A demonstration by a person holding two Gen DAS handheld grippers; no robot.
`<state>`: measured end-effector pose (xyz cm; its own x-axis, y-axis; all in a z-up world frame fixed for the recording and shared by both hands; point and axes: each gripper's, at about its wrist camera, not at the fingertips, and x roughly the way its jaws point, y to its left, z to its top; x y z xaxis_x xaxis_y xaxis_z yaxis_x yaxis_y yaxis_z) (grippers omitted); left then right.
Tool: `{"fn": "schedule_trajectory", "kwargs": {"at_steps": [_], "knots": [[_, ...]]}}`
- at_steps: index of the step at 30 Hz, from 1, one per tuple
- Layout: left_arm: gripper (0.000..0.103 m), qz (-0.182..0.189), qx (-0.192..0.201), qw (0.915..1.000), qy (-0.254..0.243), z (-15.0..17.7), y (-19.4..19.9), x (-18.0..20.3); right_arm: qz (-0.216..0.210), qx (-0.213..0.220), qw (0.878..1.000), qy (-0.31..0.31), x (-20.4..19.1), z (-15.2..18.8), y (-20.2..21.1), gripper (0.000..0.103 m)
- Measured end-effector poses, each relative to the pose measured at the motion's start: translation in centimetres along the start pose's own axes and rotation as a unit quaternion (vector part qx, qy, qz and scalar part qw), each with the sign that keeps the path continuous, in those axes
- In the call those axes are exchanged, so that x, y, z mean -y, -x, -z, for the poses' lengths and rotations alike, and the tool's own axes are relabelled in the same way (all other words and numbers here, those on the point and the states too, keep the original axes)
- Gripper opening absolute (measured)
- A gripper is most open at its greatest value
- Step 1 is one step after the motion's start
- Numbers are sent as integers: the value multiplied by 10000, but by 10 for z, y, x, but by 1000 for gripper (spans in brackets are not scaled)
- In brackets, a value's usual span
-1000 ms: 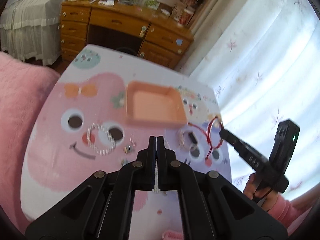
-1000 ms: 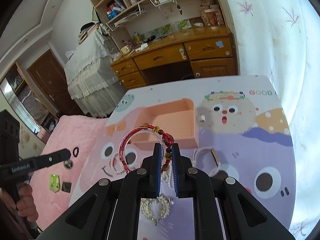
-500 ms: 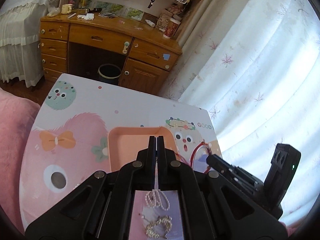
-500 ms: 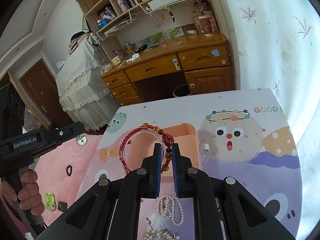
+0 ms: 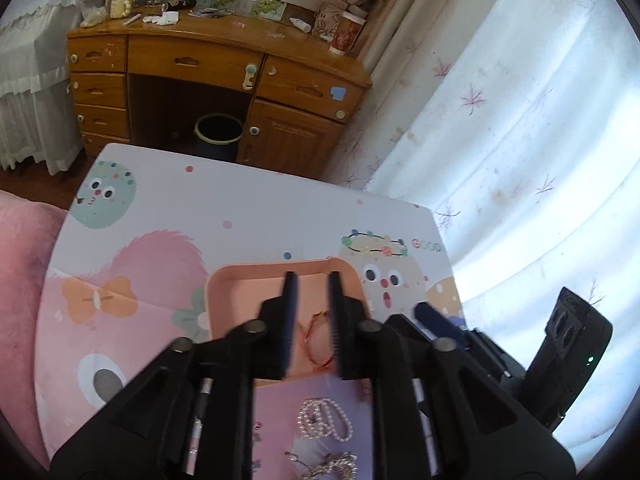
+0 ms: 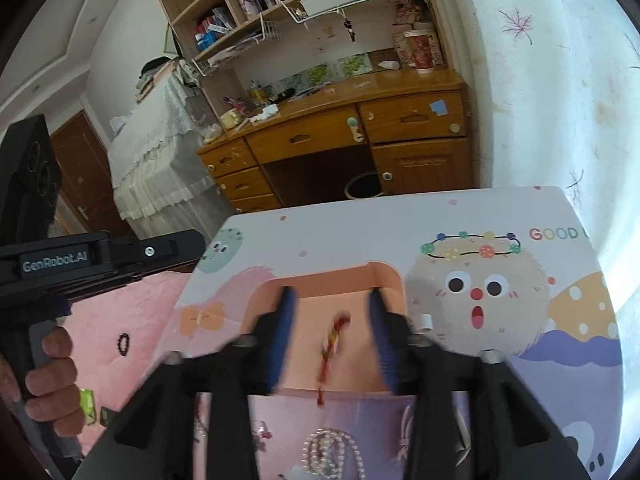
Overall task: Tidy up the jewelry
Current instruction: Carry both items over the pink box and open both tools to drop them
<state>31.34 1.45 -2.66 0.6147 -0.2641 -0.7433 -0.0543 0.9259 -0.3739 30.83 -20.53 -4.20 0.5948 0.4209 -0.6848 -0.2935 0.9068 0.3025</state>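
Both tools, left (image 5: 310,280) and right (image 6: 330,300), spread over tray (image 6: 384,276), bracelet (image 6: 332,340) released at frame centre; next, pearls (image 6: 332,452).

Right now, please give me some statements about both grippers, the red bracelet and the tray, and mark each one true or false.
1. The right gripper is open. True.
2. The red bracelet is clamped between the right gripper's fingers. False: it is free between them, over the pink tray.
3. The left gripper is shut. False: its fingers stand apart.
4. A pearl bracelet lies on the mat, outside the tray. True.
5. The tray is blue. False: it is pink.
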Motion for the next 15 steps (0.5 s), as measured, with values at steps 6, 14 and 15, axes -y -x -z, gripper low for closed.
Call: {"fn": "schedule_trajectory", "kwargs": {"at_steps": [6, 14, 15], "knots": [[66, -275, 72, 9995, 108, 6, 24, -10, 154, -64, 9997, -178, 13, 2, 14, 53], [66, -1074, -47, 9933, 436, 43, 74, -30, 101, -260, 9979, -581, 36, 25, 58, 57], [66, -1167, -70, 9920, 487, 51, 82, -33, 51, -308, 9974, -652, 37, 30, 64, 58]]}}
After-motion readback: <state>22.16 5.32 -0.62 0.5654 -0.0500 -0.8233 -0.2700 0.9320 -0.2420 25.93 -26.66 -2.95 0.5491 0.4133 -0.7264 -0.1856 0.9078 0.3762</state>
